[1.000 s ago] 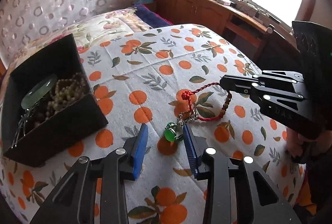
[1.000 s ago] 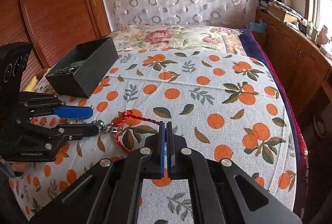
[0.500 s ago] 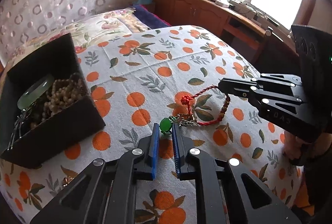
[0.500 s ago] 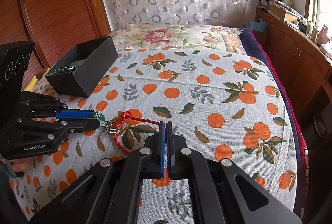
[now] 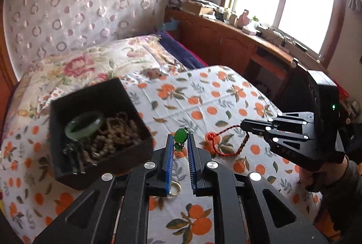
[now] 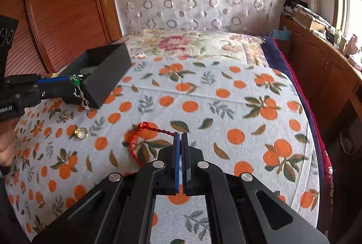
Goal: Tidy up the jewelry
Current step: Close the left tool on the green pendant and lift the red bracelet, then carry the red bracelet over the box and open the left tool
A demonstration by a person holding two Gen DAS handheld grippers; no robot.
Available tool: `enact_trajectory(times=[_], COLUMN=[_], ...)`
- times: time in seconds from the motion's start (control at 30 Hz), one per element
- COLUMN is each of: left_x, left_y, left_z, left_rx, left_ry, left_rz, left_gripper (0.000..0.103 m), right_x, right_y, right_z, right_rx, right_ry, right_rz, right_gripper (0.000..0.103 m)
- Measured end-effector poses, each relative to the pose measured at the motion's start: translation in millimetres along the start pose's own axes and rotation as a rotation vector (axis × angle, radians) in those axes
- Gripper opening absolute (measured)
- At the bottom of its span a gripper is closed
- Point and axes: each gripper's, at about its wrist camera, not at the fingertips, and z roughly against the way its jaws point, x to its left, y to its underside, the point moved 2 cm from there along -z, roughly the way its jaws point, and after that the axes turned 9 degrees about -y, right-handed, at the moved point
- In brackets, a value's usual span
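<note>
My left gripper (image 5: 180,142) is shut on a green pendant (image 5: 180,136) with a silver chain and holds it raised above the bed, next to the black jewelry box (image 5: 99,154). In the right wrist view the pendant (image 6: 75,80) and its chain (image 6: 82,100) hang in front of the box (image 6: 106,81). The box holds a jade bangle (image 5: 84,124) and brown bead strings (image 5: 113,135). My right gripper (image 6: 181,137) is shut on a red cord bracelet (image 6: 144,133) that lies on the bedspread; it also shows in the left wrist view (image 5: 222,144).
A ring with a clear stone (image 6: 80,132) and a small gold piece (image 6: 65,117) lie on the orange-print bedspread (image 6: 226,108) near its left edge. A gold ring (image 5: 174,187) shows under my left gripper. A wooden cabinet (image 6: 321,67) runs along the right side.
My left gripper has lifted the green pendant off the bedspread and carried it left, up to the black box. The chain has come free of the red bracelet. My right gripper has stayed shut on the bracelet.
</note>
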Motion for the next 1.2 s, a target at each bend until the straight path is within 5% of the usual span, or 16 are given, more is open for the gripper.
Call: enact_trajectory(times=[0.73, 1.0, 1.2], left_x=[70.1, 99.3, 113.1], left_y=[-52.8, -57.1, -51.3], left_z=[59.5, 46.5, 32.5], left_rx=[-0.179, -0.157, -0.126], left_ry=[-0.115, -0.130, -0.146], left_rz=[0.074, 0.115, 0.133], left_gripper=[0.011, 0.011, 0.011], right_x=[59.6, 83.4, 108.2], right_y=[-96.4, -132.7, -142.4], right_z=[9.1, 2.2, -30.7], right_rx=[-0.126, -0.169, -0.122], right_ry=[-0.069, -0.130, -0.174], right_rz=[0.160, 0.199, 0.230], right_gripper=[0.002, 0.002, 0.002])
